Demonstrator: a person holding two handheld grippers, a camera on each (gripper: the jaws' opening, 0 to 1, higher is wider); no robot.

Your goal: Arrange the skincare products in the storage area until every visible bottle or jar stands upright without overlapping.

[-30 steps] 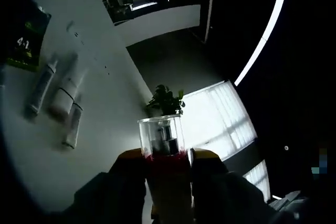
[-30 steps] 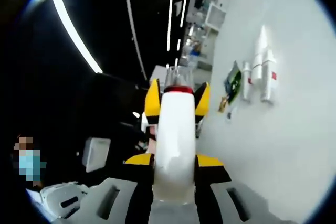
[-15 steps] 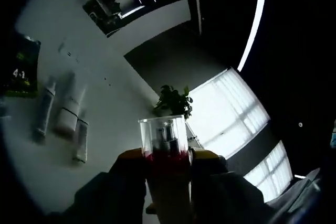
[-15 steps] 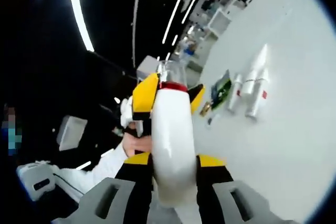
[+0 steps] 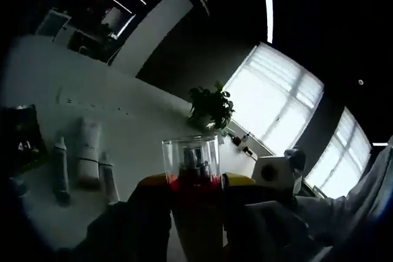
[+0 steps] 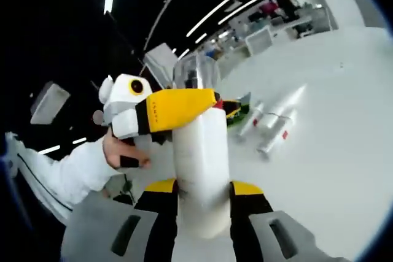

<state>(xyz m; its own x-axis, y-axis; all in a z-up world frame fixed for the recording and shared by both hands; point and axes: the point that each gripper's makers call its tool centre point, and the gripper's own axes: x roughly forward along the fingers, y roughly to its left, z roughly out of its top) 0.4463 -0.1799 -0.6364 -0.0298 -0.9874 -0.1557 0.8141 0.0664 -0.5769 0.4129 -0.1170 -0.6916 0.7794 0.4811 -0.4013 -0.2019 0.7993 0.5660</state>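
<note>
Dim, backlit by windows; ceiling strips glare; fisheye-warped edges.

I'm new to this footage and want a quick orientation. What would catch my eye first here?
The white bottle with a clear cap and red collar, pinched by both tools, dominates the middle of each view. Beyond it, three white tubes lie flat on the white table beside a dark green packet. A potted plant stands before bright windows.

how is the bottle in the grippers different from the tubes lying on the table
The white bottle is gripped by both the right gripper and the left gripper, off the table; the three tubes lie flat on it, side by side. The bottle looks much fatter, with a clear cap and red band. Both are white.
</note>
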